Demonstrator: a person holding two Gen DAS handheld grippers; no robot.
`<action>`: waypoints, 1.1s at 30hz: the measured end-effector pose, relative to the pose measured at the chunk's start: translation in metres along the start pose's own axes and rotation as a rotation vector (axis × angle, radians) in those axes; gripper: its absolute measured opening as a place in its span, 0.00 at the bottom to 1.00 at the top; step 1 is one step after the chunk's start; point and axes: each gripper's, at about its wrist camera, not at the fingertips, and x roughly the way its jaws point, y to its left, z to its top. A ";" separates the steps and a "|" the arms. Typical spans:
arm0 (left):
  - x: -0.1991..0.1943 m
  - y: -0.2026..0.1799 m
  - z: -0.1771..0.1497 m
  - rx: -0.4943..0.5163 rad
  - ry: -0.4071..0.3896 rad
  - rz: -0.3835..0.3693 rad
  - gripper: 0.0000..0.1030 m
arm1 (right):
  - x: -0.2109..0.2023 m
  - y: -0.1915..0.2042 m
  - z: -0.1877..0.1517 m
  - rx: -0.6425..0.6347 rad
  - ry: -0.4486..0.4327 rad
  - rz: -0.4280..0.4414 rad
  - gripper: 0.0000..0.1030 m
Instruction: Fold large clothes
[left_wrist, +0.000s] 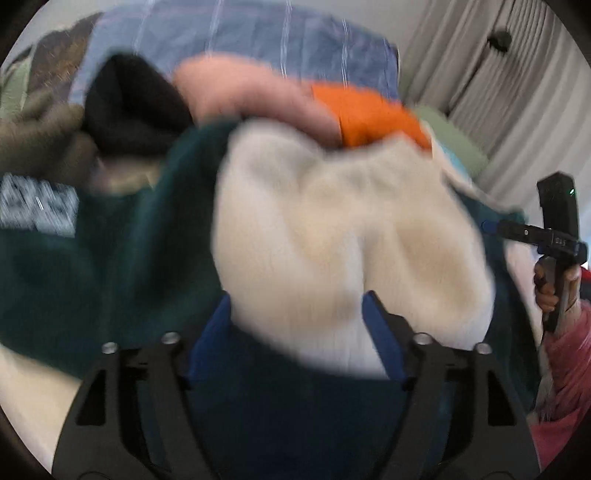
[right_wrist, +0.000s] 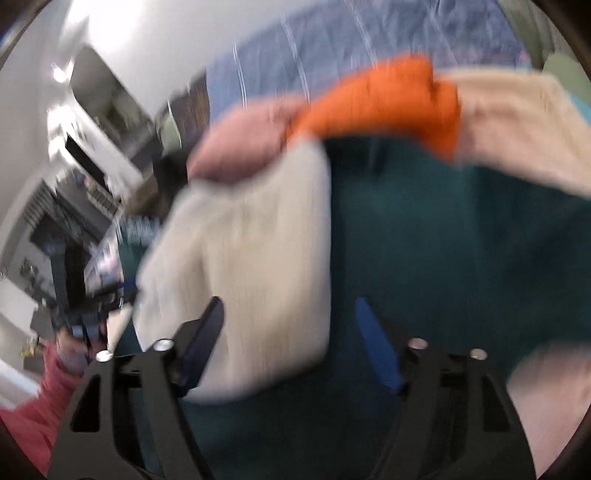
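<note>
A dark green garment (left_wrist: 122, 273) with white lettering lies spread out; it also fills the right wrist view (right_wrist: 443, 236). A folded cream garment (left_wrist: 332, 236) lies on it, also shown in the right wrist view (right_wrist: 255, 251). My left gripper (left_wrist: 297, 314) is open, its blue fingers (left_wrist: 380, 332) wide apart with the cream garment's near edge between them. My right gripper (right_wrist: 290, 317) is open, with the cream garment's right edge and green cloth between its fingers (right_wrist: 373, 339). Both views are motion-blurred.
Pink (left_wrist: 251, 96), orange (left_wrist: 369, 114) and black (left_wrist: 133, 107) clothes lie piled behind, on a blue striped bedcover (left_wrist: 240, 37). Grey curtains (left_wrist: 498, 92) hang at right. The right gripper shows at the left view's right edge (left_wrist: 554, 236).
</note>
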 end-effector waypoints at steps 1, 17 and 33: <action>-0.004 0.004 0.015 -0.011 -0.035 -0.006 0.78 | 0.005 0.001 0.018 -0.006 -0.014 -0.009 0.75; 0.102 0.070 0.113 -0.192 -0.192 0.110 0.00 | 0.106 -0.029 0.115 0.007 -0.145 -0.292 0.00; 0.084 0.003 0.066 0.031 0.031 0.052 0.49 | 0.108 0.008 0.075 -0.108 0.098 -0.188 0.56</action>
